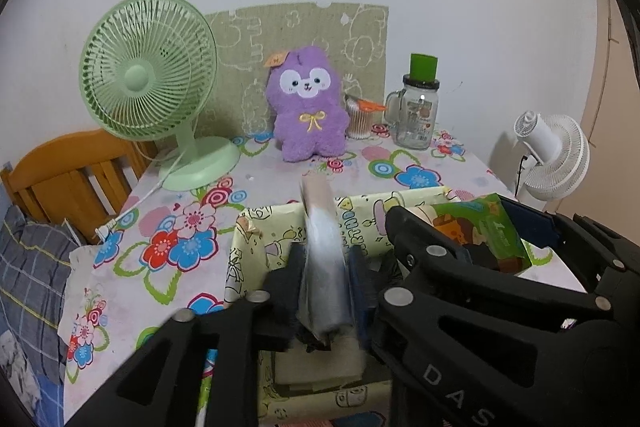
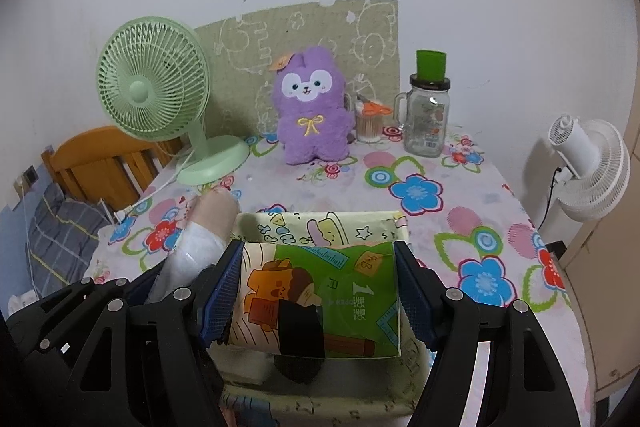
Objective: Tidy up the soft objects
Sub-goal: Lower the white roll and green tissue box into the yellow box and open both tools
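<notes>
Left wrist: left gripper (image 1: 323, 291) is clamped on a soft roll (image 1: 322, 251), pale with a pinkish far end, held lengthwise between the pads and pointing away. It hangs over the open box (image 1: 244, 251) at the table's (image 1: 280, 175) near edge, probably lined up to drop in. Motion blur on the roll, so details are unclear. Right gripper's arm crosses the lower right of frame with the tissue pack (image 1: 486, 231) beyond it, over the box's right side.

Right wrist: right gripper (image 2: 320, 291) has its blue pads (image 2: 224, 291) pressed on both short ends of the tissue pack (image 2: 320, 291), squeezing it slightly; pack sits flat, print side up, above the box (image 2: 320, 223) opening. Grip across the length likely keeps it level for lowering. Roll (image 2: 200, 239) shows at left, over the box's left edge.

Plush (image 2: 310, 107) is upright at the table's far edge, between the green fan (image 2: 154, 95) and jar (image 2: 428, 115), untouched. Looks like the next soft item to pack.
</notes>
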